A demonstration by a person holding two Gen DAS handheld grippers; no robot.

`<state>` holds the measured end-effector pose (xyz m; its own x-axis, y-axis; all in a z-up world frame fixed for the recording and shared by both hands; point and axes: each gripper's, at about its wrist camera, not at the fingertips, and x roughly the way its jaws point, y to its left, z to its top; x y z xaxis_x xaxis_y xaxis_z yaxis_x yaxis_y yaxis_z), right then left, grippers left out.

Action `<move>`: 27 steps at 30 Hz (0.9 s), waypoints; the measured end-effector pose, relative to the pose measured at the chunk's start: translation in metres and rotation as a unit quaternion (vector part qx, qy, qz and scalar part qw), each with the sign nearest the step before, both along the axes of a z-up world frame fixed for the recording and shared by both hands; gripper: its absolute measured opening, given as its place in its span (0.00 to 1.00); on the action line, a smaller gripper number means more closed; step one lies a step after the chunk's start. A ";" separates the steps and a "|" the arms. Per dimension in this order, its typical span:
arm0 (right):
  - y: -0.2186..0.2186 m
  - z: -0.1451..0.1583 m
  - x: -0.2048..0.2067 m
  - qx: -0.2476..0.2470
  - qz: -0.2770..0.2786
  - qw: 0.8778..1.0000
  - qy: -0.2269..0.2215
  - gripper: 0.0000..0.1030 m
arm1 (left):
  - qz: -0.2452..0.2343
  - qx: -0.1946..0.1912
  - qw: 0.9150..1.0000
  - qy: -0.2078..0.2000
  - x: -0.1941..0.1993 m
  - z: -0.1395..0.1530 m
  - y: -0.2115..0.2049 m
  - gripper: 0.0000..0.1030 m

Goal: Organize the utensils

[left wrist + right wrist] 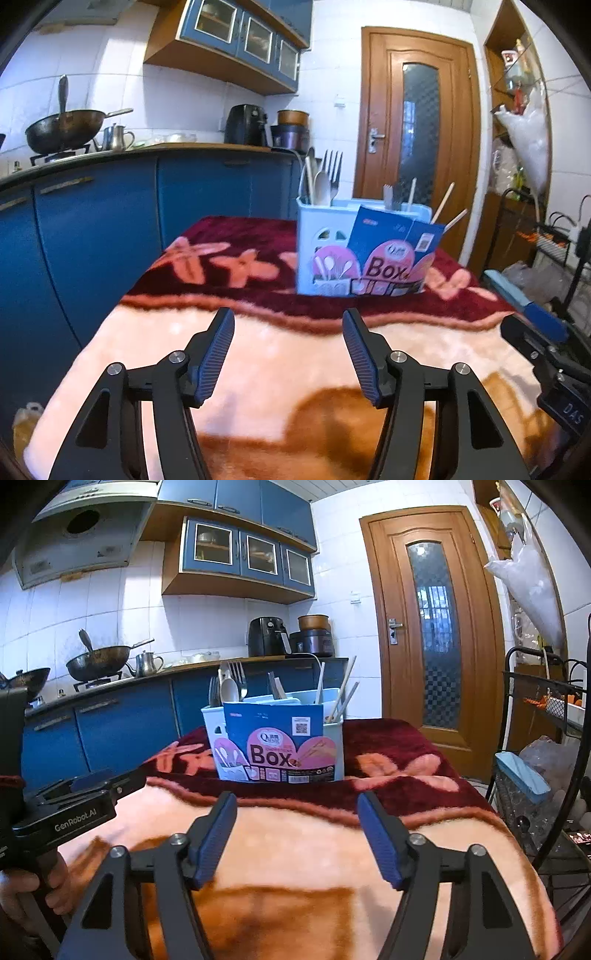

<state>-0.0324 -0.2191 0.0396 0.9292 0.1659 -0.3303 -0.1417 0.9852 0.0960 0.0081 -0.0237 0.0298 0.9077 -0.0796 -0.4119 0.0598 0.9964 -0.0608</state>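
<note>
Upright on the bench stood a pale blue plastic utensil holder with a "Box" label, holding forks, spoons and chopsticks; both tongs, left and right, were released, gripping nothing.

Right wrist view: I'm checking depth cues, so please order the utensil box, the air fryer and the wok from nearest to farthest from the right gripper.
From the right gripper, open over the blanket:
1. Utensil box, straight ahead on the dark red part of the blanket.
2. Air fryer, behind the box on the counter against the wall.
3. Wok, far left on the stove; its order against the air fryer is close, so hold it loosely.
</note>
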 end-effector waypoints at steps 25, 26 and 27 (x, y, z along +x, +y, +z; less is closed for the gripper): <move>-0.006 -0.007 0.003 0.005 -0.017 1.000 -0.002 0.78 | 0.011 0.019 1.000 0.005 -0.001 -0.008 -0.006 0.62; -0.006 -0.007 0.003 0.005 -0.017 1.000 -0.002 0.78 | 0.012 0.020 1.000 0.005 -0.001 -0.008 -0.007 0.62; -0.006 -0.007 0.003 0.005 -0.017 1.000 -0.002 0.78 | 0.012 0.020 1.000 0.005 -0.001 -0.007 -0.006 0.62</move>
<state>-0.0297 -0.2248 0.0326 0.9355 0.1370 -0.3256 -0.1084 0.9886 0.1045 0.0072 -0.0301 0.0224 0.9051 -0.0417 -0.4231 0.0359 0.9991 -0.0216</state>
